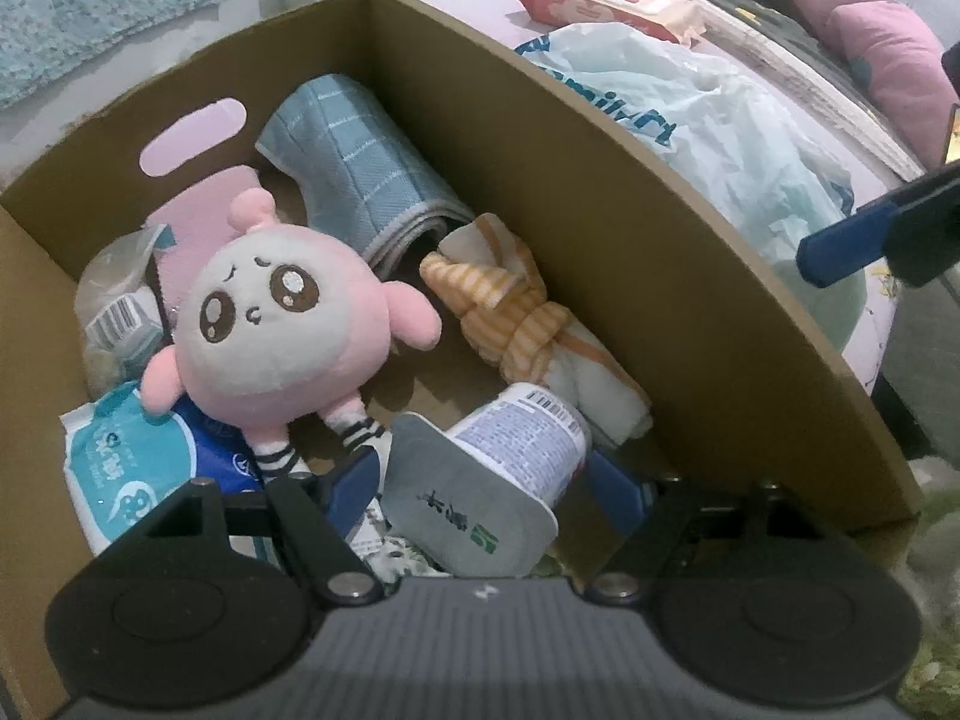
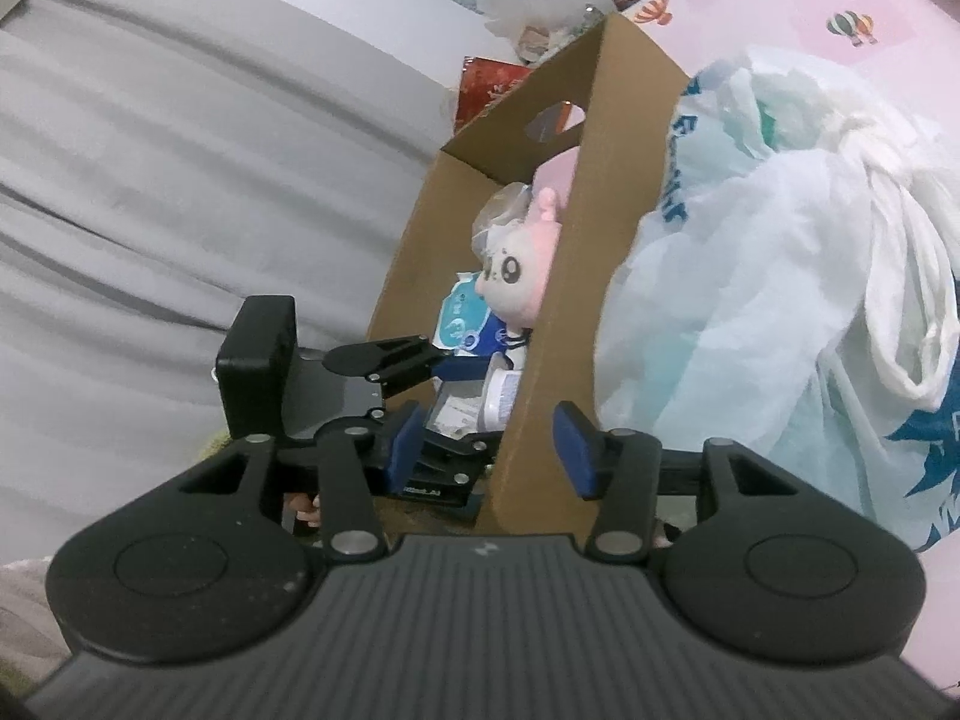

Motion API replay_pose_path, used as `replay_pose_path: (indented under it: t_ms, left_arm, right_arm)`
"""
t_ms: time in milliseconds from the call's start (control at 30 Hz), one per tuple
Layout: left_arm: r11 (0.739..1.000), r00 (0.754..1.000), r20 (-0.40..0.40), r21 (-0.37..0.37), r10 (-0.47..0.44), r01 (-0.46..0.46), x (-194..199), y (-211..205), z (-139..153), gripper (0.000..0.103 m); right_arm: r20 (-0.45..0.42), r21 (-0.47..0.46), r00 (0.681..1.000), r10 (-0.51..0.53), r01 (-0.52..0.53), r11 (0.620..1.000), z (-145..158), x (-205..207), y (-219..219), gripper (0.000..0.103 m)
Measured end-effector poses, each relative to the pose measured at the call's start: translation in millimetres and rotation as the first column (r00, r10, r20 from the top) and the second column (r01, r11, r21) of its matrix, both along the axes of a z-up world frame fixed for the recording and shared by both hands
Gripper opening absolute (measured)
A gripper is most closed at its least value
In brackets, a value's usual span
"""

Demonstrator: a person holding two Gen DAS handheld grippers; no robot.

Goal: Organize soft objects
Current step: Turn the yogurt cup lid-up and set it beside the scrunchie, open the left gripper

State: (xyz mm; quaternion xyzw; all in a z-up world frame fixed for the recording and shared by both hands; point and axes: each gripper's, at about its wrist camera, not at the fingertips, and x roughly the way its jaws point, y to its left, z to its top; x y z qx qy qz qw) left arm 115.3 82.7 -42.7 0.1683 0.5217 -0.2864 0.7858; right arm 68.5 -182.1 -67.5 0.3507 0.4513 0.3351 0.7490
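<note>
An open cardboard box (image 1: pixel 600 228) holds a pink plush doll (image 1: pixel 282 324), a rolled blue towel (image 1: pixel 354 162) and a knotted orange-striped cloth (image 1: pixel 516 312). My left gripper (image 1: pixel 486 486) reaches down into the box, open. A white tube (image 1: pixel 510 456) lies between its blue fingers, with gaps on both sides. In the right wrist view my right gripper (image 2: pixel 491 450) is open astride the box's long wall (image 2: pixel 540 360). Its left finger stands clear of the cardboard and its right finger is close by the outer face. The left gripper (image 2: pixel 462 402) shows there inside the box.
Tissue packs (image 1: pixel 126 468) and a clear bag (image 1: pixel 114 300) fill the box's left corner. A stuffed white plastic bag (image 2: pixel 750 276) leans on the box's outer wall. A pink wipes pack (image 1: pixel 606 3) and a pink pillow (image 1: pixel 888 60) lie beyond. Grey bedding (image 2: pixel 150 180) is on the other side.
</note>
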Motion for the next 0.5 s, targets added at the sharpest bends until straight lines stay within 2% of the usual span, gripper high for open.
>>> replay_pose_path:
  t_ms: [233, 500]
  left_arm:
    - [1.000, 1.000, 0.003, 0.002, -0.002, 0.002, -2, 1, 0, 0.069]
    - [1.000, 0.996, 0.084, 0.030, -0.007, 0.005, -25, -6, 18, 0.063]
  right_arm:
    - [-0.038, 0.015, 0.999, -0.014, 0.015, 1.000, -6, -3, -3, 0.049]
    - [-0.038, 0.027, 0.999, -0.015, 0.016, 1.000, -8, -6, -2, 0.050]
